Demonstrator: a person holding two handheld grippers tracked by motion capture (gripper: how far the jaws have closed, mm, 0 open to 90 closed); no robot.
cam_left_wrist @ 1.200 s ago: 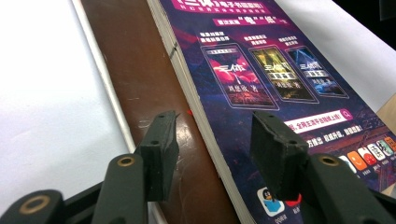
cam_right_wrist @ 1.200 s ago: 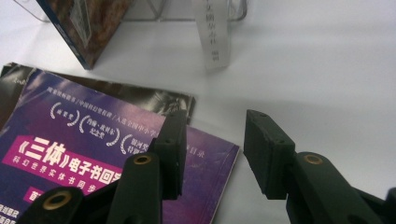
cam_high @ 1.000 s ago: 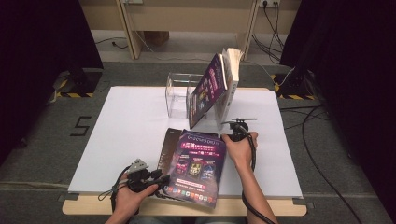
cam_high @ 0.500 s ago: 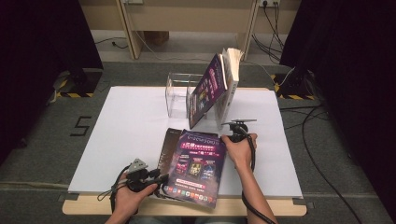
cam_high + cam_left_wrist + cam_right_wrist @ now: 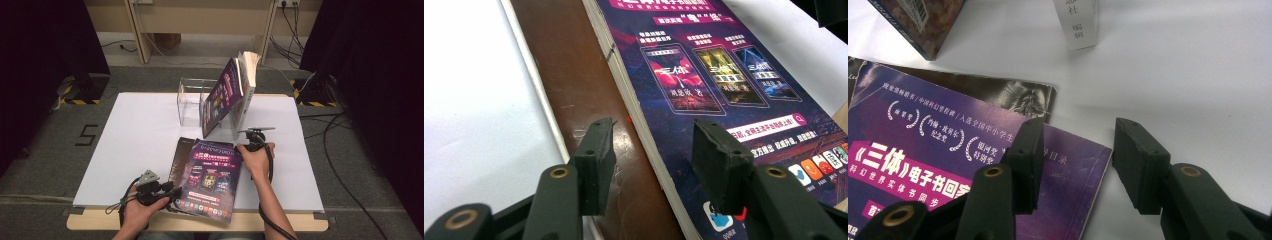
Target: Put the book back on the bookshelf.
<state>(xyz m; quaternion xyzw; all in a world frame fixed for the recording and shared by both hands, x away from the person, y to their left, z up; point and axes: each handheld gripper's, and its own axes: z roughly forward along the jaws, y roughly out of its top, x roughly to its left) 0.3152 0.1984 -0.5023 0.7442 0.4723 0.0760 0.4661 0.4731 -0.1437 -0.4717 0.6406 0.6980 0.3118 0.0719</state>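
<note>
1. Purple magazine (image 5: 211,179) flat at 6 o'clock on the white bench (image 5: 135,135), stacked on a brown book (image 5: 178,159) whose cover peeks out along the 9 o'clock side.
2. Left tool (image 5: 651,157) gaping, nothing between the jaws; poised over the magazine's near corner (image 5: 704,100), one jaw above the brown cover (image 5: 574,85), the other above the purple one. Held in the left hand (image 5: 142,210) at the bench's 7 o'clock edge.
3. Right tool (image 5: 1075,160) likewise spread wide and empty, hovering at the magazine's far 3 o'clock corner (image 5: 948,165); one jaw over the purple cover, the other over bare bench. Right hand (image 5: 256,157) just beside the magazine.
4. Toward 12 o'clock: clear plastic stand (image 5: 192,100), with a second purple magazine (image 5: 223,95) and a white book (image 5: 245,85) leaning together, tilted, touching at the top.
5. Base of the white book (image 5: 1075,25) visible ahead of the right tool, well apart from it.
</note>
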